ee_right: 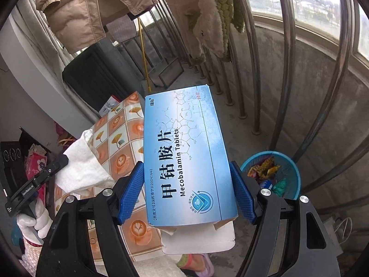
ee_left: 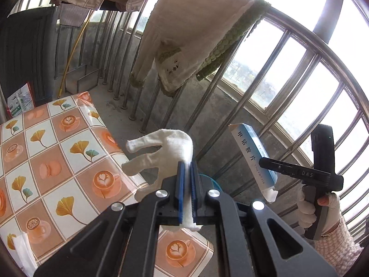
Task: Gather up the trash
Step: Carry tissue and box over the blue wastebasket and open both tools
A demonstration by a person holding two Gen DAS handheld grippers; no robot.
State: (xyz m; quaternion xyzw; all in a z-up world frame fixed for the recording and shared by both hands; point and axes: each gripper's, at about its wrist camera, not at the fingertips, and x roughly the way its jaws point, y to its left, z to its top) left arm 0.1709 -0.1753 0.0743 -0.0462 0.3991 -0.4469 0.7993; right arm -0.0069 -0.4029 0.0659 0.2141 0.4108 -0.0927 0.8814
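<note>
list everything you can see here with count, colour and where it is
glove: 1, white, pinched in left gripper
tablet box: 1, blue, flap open, between right gripper pads
bin: 1, blue, on floor by railing, holds wrappers
table: 1, orange and white patterned cloth, left side
tissue: 1, white, on table's near edge
towel: 1, beige with green trim, hung on railing
jacket: 1, tan, hanging above
railing: 1, metal, along the window
pole: 1, yellow, leaning at the back
left gripper: 1, black with blue pads, shut
right gripper: 1, black with blue pads, wide
hands: 2, white-gloved, on gripper handles
</note>
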